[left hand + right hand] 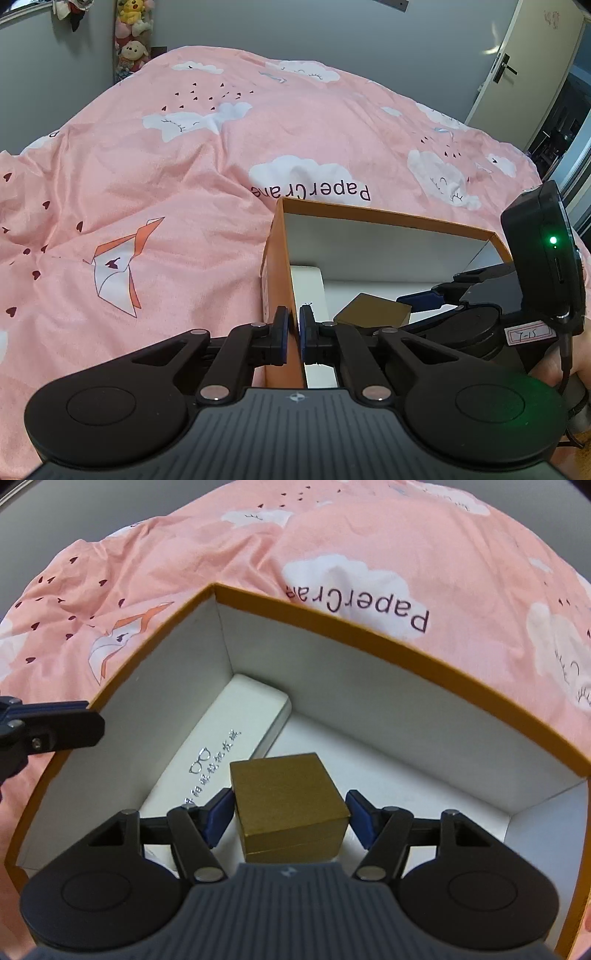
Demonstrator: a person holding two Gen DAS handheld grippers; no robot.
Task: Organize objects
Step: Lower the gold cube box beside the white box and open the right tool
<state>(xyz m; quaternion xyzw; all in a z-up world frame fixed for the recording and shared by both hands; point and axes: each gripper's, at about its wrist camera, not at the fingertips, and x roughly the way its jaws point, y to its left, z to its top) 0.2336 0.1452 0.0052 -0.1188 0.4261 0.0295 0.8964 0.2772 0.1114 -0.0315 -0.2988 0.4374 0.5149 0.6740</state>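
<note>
**Operator:** On my left wrist view, the left tongs [294, 334] are clamped on the near left wall of the orange box [280, 266], one blue pad outside the wall, the other inside. The box sits on the pink bedspread [166, 166], which fills the upper half of the frame.

**Partner:** And your right side?

**Operator:** The right tongs [291, 818] are down inside the box, low in the centre of the right wrist frame. The gold cube box [286, 797] sits between the pads. The left pad looks to be touching its side; the right pad stands just off its corner, so I read the tongs as parted around the cube rather than squeezing it.

**Partner:** Is the cube resting on the floor of the box?

**Operator:** I cannot tell whether it rests there or is lifted. Behind it, toward the left corner, a white glasses case [225, 746] lies flat along the left wall, silver lettering facing up. The cube overlaps the case's near right edge in my view.

**Partner:** Anything else?

**Operator:** Stuffed toys [131, 33] hang at the upper left, and a door [517, 62] stands at the upper right.
</note>
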